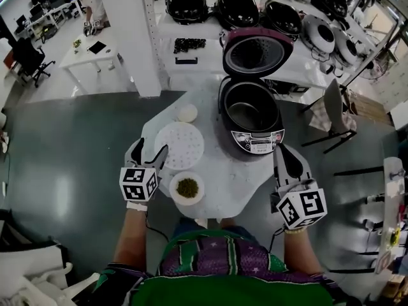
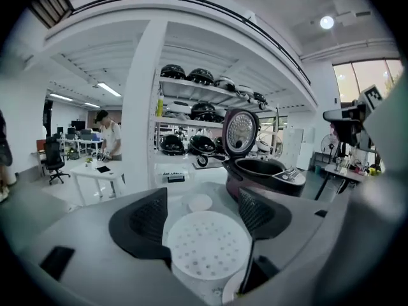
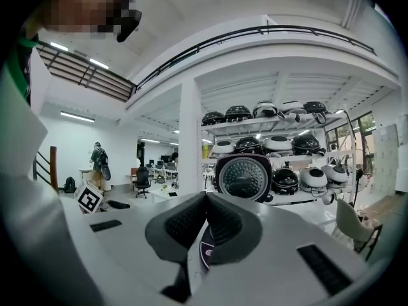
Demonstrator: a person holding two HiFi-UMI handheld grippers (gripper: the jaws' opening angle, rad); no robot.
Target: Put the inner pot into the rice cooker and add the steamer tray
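Observation:
The dark rice cooker (image 1: 255,139) stands on the round white table (image 1: 236,183) with its lid (image 1: 257,51) up, and the inner pot (image 1: 250,110) sits inside it. A white perforated steamer tray (image 1: 180,145) lies flat to the cooker's left. My left gripper (image 1: 148,155) is open just off the tray's near-left edge. In the left gripper view the tray (image 2: 207,244) lies low between the spread fingers (image 2: 150,225), which do not touch it. My right gripper (image 1: 284,158) is shut and empty beside the cooker's front right. Over its closed jaws (image 3: 205,218) the lid (image 3: 242,178) shows.
A bowl of green beans (image 1: 187,188) sits near the table's front edge, right of my left gripper. A small white dish (image 1: 187,113) lies behind the tray. Shelves of other cookers (image 1: 237,8) stand beyond, a chair (image 1: 335,110) to the right.

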